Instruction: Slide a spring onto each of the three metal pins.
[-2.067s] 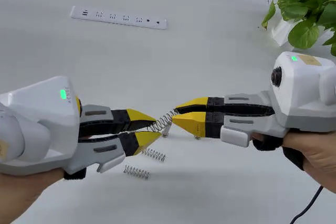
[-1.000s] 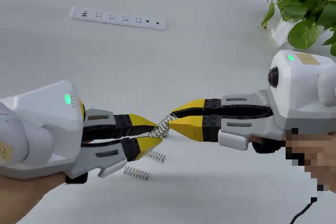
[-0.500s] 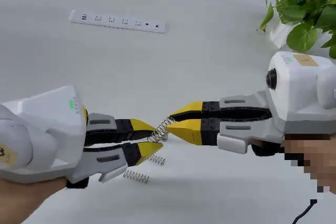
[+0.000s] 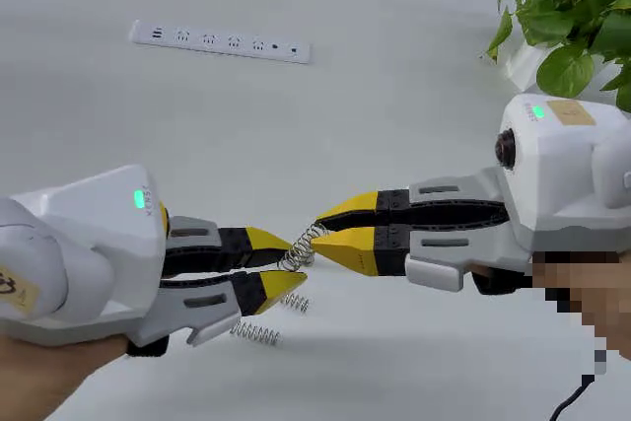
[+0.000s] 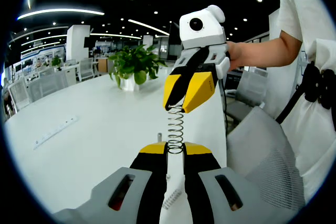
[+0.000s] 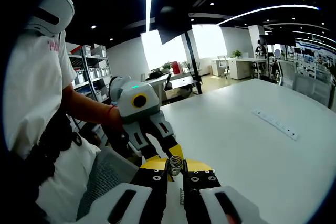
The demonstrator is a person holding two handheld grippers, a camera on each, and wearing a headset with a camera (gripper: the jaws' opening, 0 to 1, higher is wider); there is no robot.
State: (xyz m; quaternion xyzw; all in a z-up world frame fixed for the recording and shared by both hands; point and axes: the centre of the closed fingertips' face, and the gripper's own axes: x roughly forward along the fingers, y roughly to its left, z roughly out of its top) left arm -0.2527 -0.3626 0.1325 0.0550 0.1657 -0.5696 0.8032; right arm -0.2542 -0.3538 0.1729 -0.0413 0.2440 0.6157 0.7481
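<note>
A small steel spring [image 4: 304, 245] hangs in the air between my two grippers. My right gripper [image 4: 320, 229] comes in from the right and is shut on the spring's upper end [image 6: 176, 162]. My left gripper [image 4: 293, 261] comes in from the left. It is shut on a thin metal pin lying along its jaws, and the spring's lower end [image 5: 175, 146] meets its tips. How far the pin reaches into the coils is hidden. Two loose springs [image 4: 255, 333] [image 4: 294, 302] lie on the white table below. A short pin [image 5: 159, 136] stands on the table.
A white power strip [image 4: 219, 41] lies at the far left of the table [image 4: 394, 105]. A potted plant [image 4: 572, 7] stands at the far right. A cable [image 4: 572, 396] trails from the right gripper. An office chair [image 5: 262, 150] sits beside the table.
The two grippers have drawn slightly closer, so the spring looks more bunched between their tips. The head camera has drifted a little; the loose springs have not moved.
</note>
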